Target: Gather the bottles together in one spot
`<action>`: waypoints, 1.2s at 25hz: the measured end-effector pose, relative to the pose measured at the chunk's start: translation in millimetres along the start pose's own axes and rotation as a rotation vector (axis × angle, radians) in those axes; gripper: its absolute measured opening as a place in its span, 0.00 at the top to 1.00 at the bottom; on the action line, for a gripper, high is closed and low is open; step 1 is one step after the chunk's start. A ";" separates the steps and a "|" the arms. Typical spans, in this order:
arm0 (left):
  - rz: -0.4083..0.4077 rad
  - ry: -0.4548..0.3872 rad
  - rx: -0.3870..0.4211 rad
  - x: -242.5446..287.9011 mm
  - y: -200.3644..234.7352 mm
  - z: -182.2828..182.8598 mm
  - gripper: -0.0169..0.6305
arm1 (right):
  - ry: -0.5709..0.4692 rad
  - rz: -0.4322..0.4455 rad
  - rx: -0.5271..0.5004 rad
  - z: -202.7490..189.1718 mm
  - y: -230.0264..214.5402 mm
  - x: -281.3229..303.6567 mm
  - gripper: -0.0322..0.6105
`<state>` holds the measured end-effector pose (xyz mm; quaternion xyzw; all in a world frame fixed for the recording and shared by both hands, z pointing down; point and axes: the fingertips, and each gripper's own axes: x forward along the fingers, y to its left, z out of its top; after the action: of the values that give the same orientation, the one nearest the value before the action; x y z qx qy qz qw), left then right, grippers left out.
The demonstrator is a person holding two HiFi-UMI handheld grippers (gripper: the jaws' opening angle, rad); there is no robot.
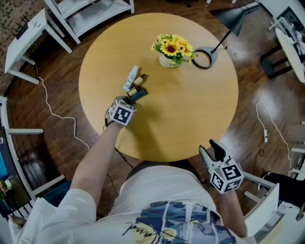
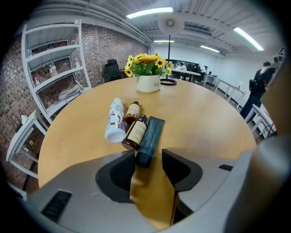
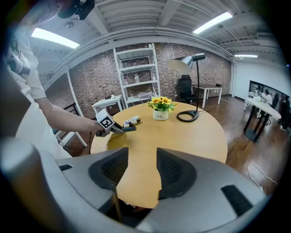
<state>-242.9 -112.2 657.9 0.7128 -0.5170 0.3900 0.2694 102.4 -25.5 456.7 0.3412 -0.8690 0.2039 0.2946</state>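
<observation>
On surface, left of centre, tight cluster lay. Tall bottle leftmost. Small bottle just right of it, at far end. Dropper bottle before small bottle, tube against its right side. Tube's near end sat between jaws of left hand-held gripper. Flower pot stood behind cluster, lamp base just right of pot. Right hand-held gripper was at surface's near right edge, well apart.

Ceiling strip lights brighten the room evenly. Soft shadows fall across the table. Both gripper views bend and darken at their edges.
</observation>
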 end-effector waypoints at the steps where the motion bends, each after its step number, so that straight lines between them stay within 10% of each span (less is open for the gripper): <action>1: 0.000 0.000 -0.001 0.9 0.4 -0.2 0.68 | 0.000 0.005 -0.001 0.6 -0.1 1.3 0.61; 12: -0.037 -0.060 0.028 -6.3 -15.2 6.7 0.81 | -0.011 0.049 -0.020 11.7 -0.1 12.7 0.61; 16: -0.120 -0.147 -0.085 -24.6 -29.1 17.6 0.81 | -0.037 0.085 -0.031 19.5 3.8 17.2 0.61; 23: -0.615 -0.464 -0.411 -93.3 -98.2 67.9 0.81 | -0.156 0.251 -0.019 61.1 19.7 19.3 0.61; 30: -1.040 -0.649 -0.448 -179.2 -164.1 111.3 0.81 | -0.249 0.548 0.032 131.7 47.7 14.9 0.51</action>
<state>-85.5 -52.8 450.3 0.8781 -0.2286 -0.1436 0.3951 10.5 -73.1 361.2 0.1211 -0.9549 0.2460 0.1142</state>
